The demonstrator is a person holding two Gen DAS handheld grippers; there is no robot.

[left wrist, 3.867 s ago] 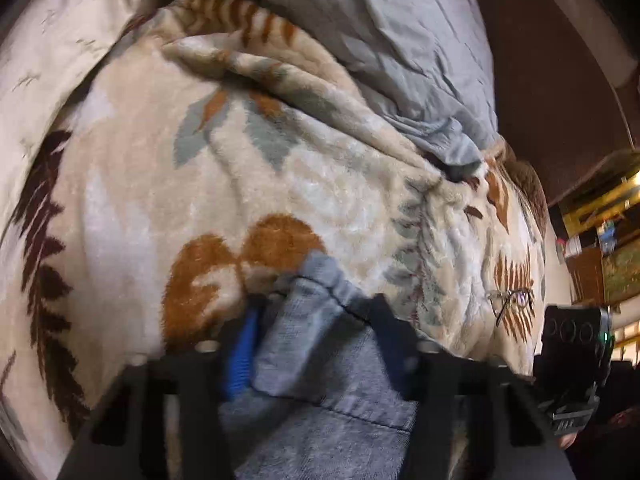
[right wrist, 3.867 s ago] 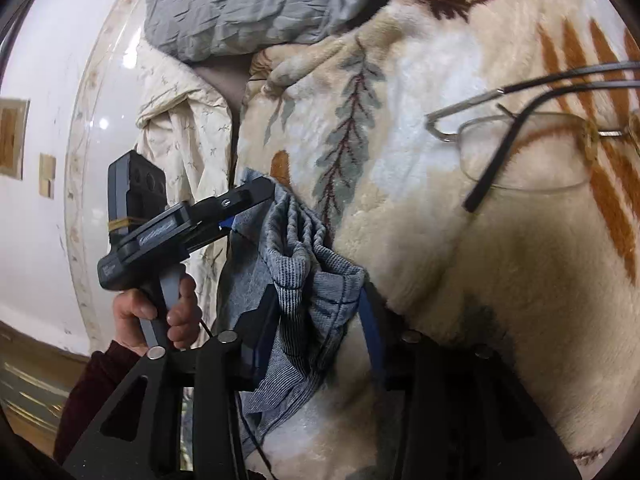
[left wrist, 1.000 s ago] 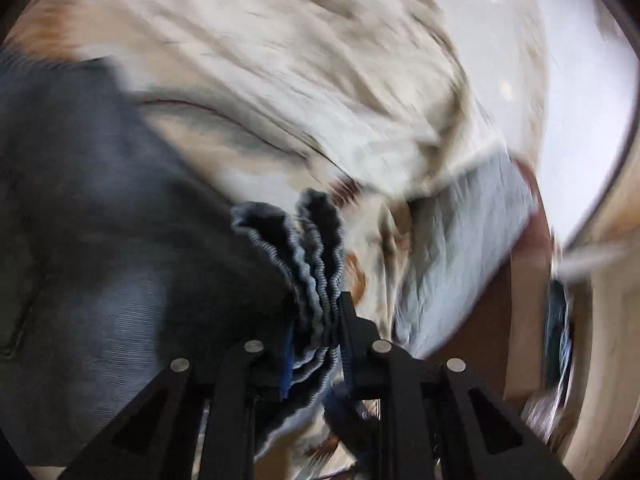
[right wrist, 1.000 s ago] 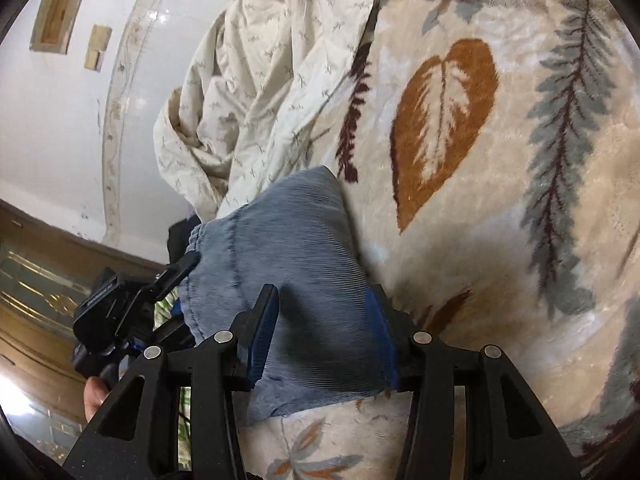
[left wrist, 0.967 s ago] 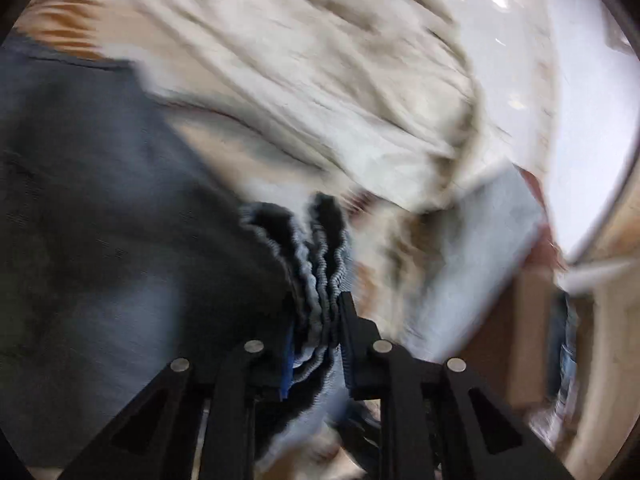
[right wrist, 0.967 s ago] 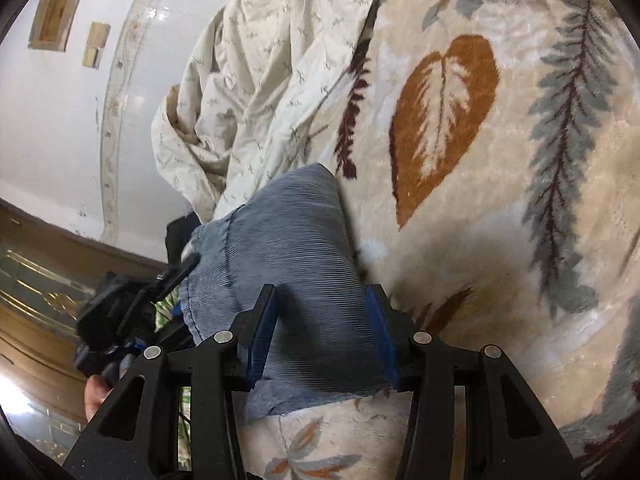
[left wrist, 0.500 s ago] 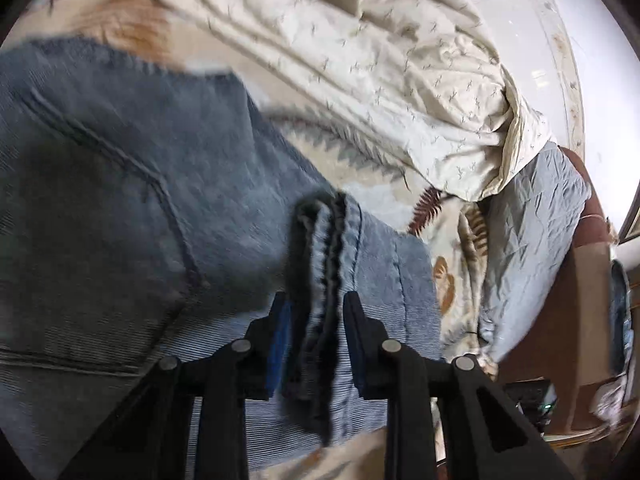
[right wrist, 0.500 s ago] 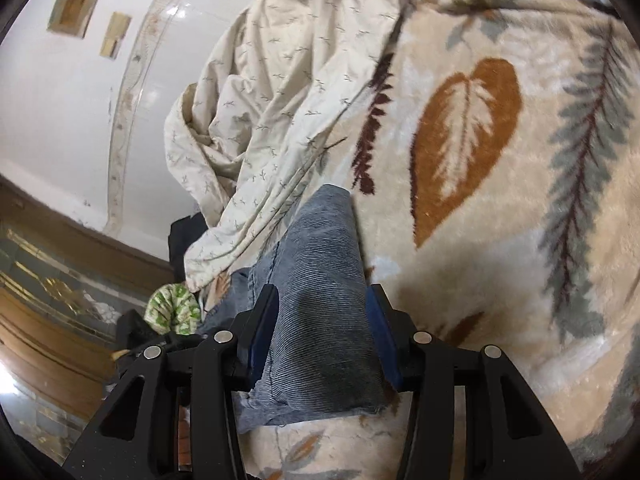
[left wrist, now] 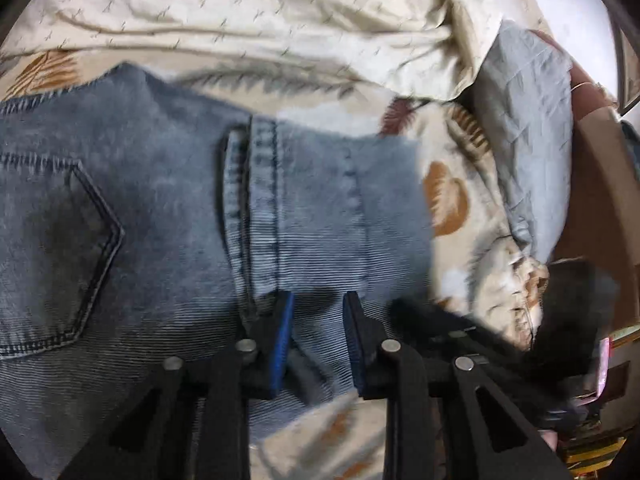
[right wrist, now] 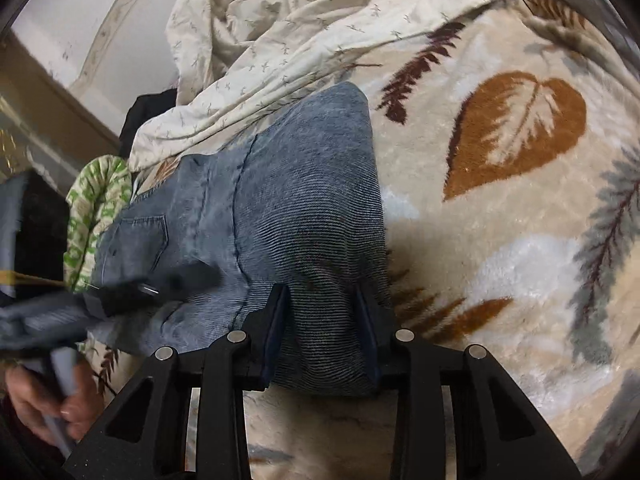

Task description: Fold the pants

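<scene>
Left gripper (left wrist: 318, 312): jaws narrowly parted and closing, denim lying flat between them, pads not visibly pressing.
Right gripper (right wrist: 322, 308): jaws closing, a thick fold of the jeans (right wrist: 280, 216) filling the gap; whether the pads press it is unclear.
Jeans: folded, flat on the leaf-patterned blanket (right wrist: 500, 208), back pocket (left wrist: 60, 256) upward.
Beyond: crumpled cream sheet (left wrist: 260, 20), grey pillow (left wrist: 528, 140).

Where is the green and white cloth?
In the right wrist view, the green and white cloth is at the left edge, bunched beside the jeans, just below the cream sheet.
</scene>
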